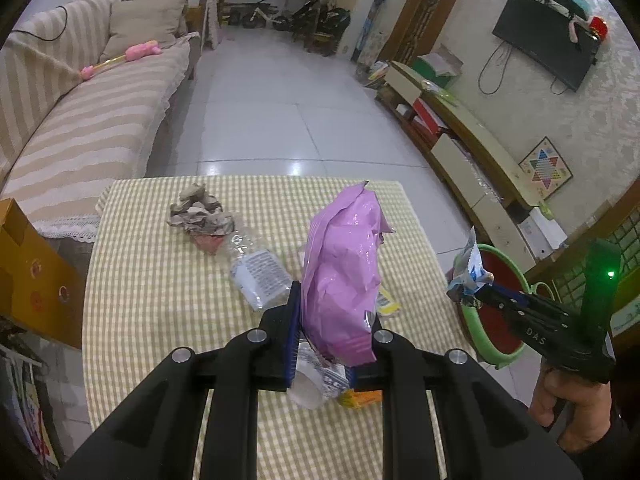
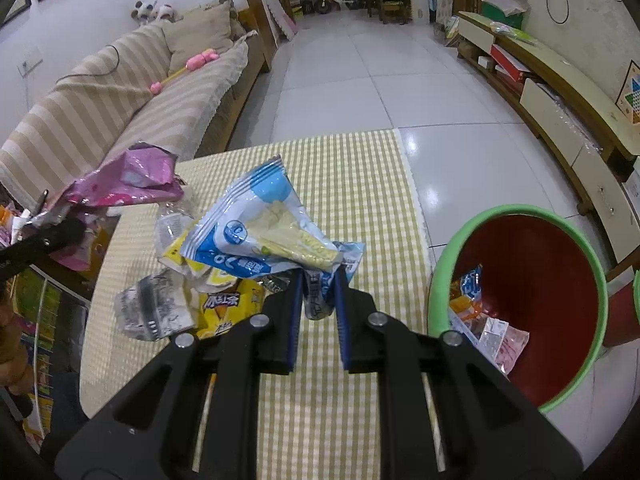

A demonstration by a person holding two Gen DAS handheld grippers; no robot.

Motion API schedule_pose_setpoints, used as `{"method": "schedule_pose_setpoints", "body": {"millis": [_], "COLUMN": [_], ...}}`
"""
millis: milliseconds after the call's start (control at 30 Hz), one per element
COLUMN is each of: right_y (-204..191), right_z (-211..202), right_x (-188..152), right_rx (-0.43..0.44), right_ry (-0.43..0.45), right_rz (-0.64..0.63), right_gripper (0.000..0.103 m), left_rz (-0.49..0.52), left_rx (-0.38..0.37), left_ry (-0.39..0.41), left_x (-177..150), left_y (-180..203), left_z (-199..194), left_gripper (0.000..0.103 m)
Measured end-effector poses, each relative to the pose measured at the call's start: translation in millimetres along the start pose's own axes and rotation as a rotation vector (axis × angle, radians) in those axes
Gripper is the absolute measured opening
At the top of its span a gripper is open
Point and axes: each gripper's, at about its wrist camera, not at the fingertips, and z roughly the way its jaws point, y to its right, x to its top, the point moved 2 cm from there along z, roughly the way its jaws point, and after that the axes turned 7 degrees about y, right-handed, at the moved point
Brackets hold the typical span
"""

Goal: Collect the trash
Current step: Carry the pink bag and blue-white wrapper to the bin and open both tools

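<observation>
My left gripper (image 1: 334, 332) is shut on a pink snack bag (image 1: 344, 272), held upright above the checked tablecloth (image 1: 160, 280). My right gripper (image 2: 318, 308) is shut on a blue-and-white snack wrapper (image 2: 260, 228), lifted off the table. In the left wrist view the right gripper (image 1: 472, 294) hangs over the rim of the green bin (image 1: 494, 360) with that wrapper (image 1: 472, 268) pinched in it. A crumpled paper wad (image 1: 200, 214), a squashed clear bottle (image 1: 260, 276) and a yellow wrapper (image 2: 228, 312) lie on the table. The bin (image 2: 580, 384) holds several wrappers.
A striped sofa (image 1: 80, 120) runs along the left with a pink toy (image 1: 140, 50) on it. A low TV cabinet (image 1: 472, 152) lines the right wall. A cardboard box (image 1: 32, 268) stands left of the table. White tiled floor (image 1: 280, 92) stretches beyond.
</observation>
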Motion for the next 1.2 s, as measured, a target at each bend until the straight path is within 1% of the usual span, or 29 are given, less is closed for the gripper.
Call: {"method": "schedule_pose_setpoints", "body": {"millis": [267, 433, 867, 1200], "right_y": [16.6, 34.7, 118.7, 171.9], "right_z": [-27.8, -41.3, -78.3, -85.4], "right_x": [0.2, 1.2, -5.4, -16.4], "right_rx": [0.008, -0.014, -0.121, -0.180], "right_ry": [0.039, 0.061, 0.115, 0.119], "right_rz": [0.045, 0.076, 0.192, 0.293], "right_gripper": [0.016, 0.016, 0.016, 0.016], "left_rz": [0.041, 0.071, 0.149, 0.229], "left_rx": [-0.044, -0.077, -0.192, -0.257], "left_ry": [0.010, 0.002, -0.046, -0.097], "left_x": [-0.5, 1.1, -3.9, -12.2], "left_y": [29.6, 56.3, 143.1, 207.3], "left_z": [-3.8, 0.9, 32.5, 60.1], "left_gripper": [0.015, 0.015, 0.015, 0.015]}}
